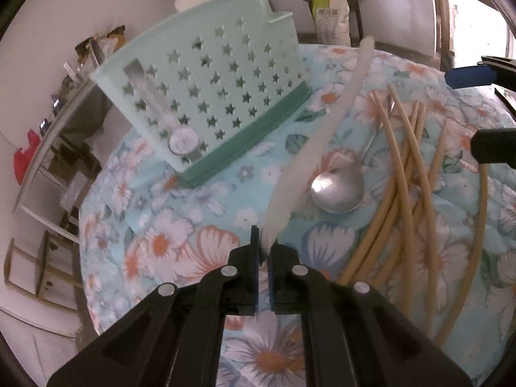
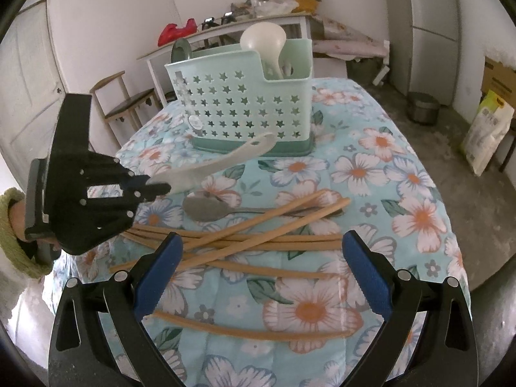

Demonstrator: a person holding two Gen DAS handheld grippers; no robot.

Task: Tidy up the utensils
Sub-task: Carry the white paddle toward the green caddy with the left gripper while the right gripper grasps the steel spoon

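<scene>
My left gripper [image 1: 265,251] is shut on the end of a white plastic spoon [image 1: 309,148], which is lifted off the table and slants toward the basket. From the right wrist view the left gripper [image 2: 161,188] holds that white spoon [image 2: 225,161] above the cloth at the left. A mint-green utensil basket [image 1: 206,96] with star holes stands at the table's far side; the basket [image 2: 238,109] holds a white ladle [image 2: 267,45]. A metal spoon [image 1: 338,190] and several wooden chopsticks [image 1: 406,174] lie on the floral cloth. My right gripper [image 2: 261,277] hangs open over the chopsticks [image 2: 258,235].
The table [image 2: 403,174] wears a light-blue floral cloth and drops off at its edges. A wooden chair [image 2: 125,100] and a cluttered shelf [image 2: 232,22] stand behind it. A fridge [image 2: 432,25], a box and a white bag [image 2: 487,129] are at the right. A person's green sleeve [image 2: 13,225] shows at the left.
</scene>
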